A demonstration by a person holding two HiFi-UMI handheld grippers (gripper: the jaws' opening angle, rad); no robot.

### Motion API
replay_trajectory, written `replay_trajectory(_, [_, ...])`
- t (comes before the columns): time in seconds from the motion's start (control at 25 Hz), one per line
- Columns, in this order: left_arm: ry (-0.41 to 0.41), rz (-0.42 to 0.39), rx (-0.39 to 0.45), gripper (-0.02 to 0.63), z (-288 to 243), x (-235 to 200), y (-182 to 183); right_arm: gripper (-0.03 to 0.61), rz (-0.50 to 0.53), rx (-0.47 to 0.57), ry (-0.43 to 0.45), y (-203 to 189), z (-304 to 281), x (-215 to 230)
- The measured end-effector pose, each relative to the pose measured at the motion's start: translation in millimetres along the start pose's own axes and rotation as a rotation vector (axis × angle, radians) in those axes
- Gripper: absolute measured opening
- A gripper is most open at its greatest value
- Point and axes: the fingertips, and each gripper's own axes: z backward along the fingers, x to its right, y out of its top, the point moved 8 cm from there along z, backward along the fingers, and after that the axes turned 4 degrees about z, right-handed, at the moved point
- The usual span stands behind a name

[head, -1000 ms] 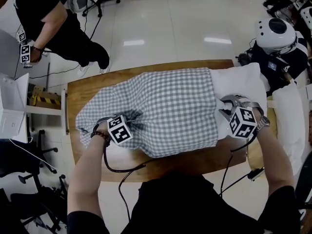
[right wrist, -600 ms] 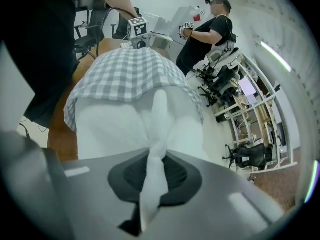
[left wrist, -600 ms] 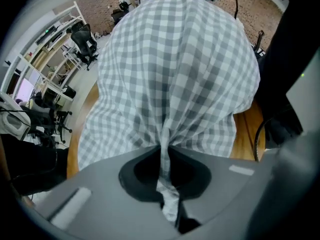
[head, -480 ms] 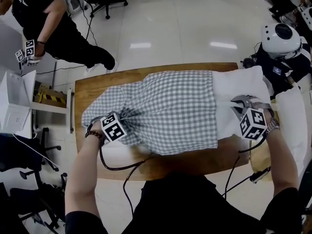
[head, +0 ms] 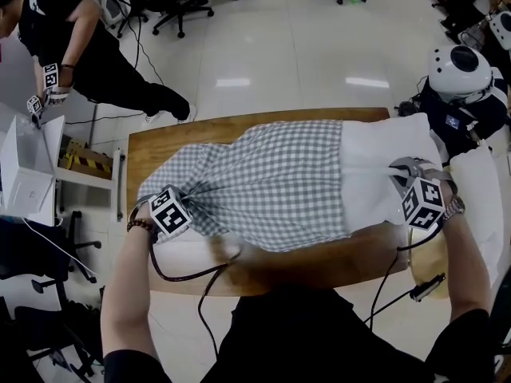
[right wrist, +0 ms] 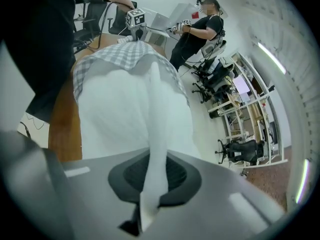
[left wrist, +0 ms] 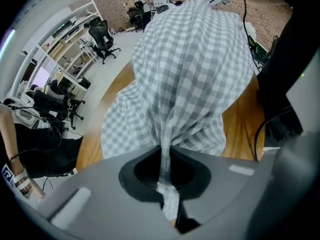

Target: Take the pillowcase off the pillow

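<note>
Fingers on our left gripper [left wrist: 167,206] are squeezed together on a gathered fold of the grey-and-white checked pillowcase [head: 271,182], which fans out from the pinch across the wooden table [head: 319,266]. Our right gripper [right wrist: 145,204] has its fingers closed tight on a raised ridge of the white pillow [head: 375,162], at the bare end that sticks out of the pillowcase's open mouth. We see the pillow lying lengthwise on the table, its right end uncovered and the rest inside the checked cover. The cover's closed end is bunched at our left gripper, near the table's left edge. Our two grippers sit well apart, one at each end.
</note>
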Motion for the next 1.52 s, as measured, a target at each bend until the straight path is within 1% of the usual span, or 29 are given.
replay_trajectory(0.2, [0.013,0.014,0.000,0.006,11,-3,-8,0.011,-0.025,-0.019,-0.006,-8,8,3])
replay_trajectory(0.6, [0.055,0.041,0.007,0.006,30,-4,-14,0.011,-0.053,-0.064,-0.053,-31,40,11])
replay_trajectory(0.88, [0.071,0.054,-0.004,0.006,40,-5,-28,0.011,-0.087,-0.103,-0.082,-41,59,14])
replay_trajectory(1.08, [0.090,0.074,-0.041,0.006,44,-8,-38,0.011,-0.109,-0.140,-0.095,-65,63,19])
replay_trajectory(1.2, [0.102,0.093,-0.087,0.006,46,-11,-57,0.011,-0.128,-0.182,-0.105,-80,68,19])
replay_trajectory(1.32, [0.102,0.117,-0.106,0.006,47,-12,-76,0.011,-0.152,-0.228,-0.111,-94,72,18])
replay_trajectory(1.52, [0.099,0.120,-0.107,0.006,40,-6,-75,0.011,-0.188,-0.253,-0.087,-110,66,14])
